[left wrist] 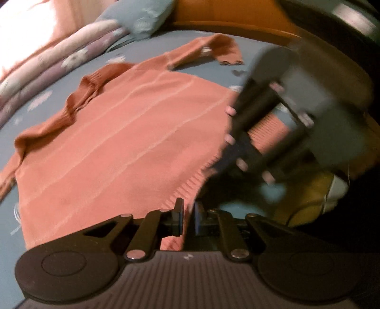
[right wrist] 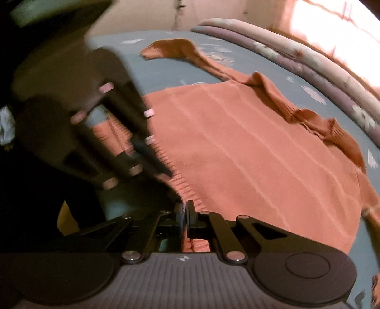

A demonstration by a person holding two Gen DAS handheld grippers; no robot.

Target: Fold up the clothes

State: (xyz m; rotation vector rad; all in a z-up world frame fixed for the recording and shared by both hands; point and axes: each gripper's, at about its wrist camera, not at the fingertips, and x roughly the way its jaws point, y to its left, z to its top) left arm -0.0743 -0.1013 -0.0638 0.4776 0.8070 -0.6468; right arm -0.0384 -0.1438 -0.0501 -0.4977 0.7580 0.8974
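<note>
1. A salmon-orange knitted sweater [left wrist: 114, 133] lies spread flat, its body smooth with a few pale crease lines, on a bed covered by a blue-grey sheet with small pale flower prints [left wrist: 147, 46].
2. The sweater's ribbed hem [right wrist: 182, 183] is the edge nearest both cameras; its darker ribbed collar [left wrist: 87, 95] sits at the far side of the body.
3. One long sleeve [left wrist: 206, 48] stretches away across the sheet, its cuff resting well apart from the body.
4. The left gripper [left wrist: 188, 217] has its two black fingers drawn close, with a narrow gap; a fold of the ribbed hem sits between them, so it is pinching the sweater's edge.
5. The right gripper [right wrist: 184, 214] has its fingers pressed nearly together, and the hem runs up into the slit between them, held there.
6. In the left wrist view the right gripper appears as a blurred dark body over the sweater's right corner; in the right wrist view the left one [right wrist: 152, 164] is equally blurred, beside the hem.
7. A rolled quilt in pink and mauve stripes with white flowers [right wrist: 308, 61] lies along the far edge of the bed.
8. A blue-grey pillow [left wrist: 140, 16] rests against an orange wooden headboard [left wrist: 225, 19].
9. Bright light falls through a peach curtain [right wrist: 332, 21] behind the quilt.
</note>
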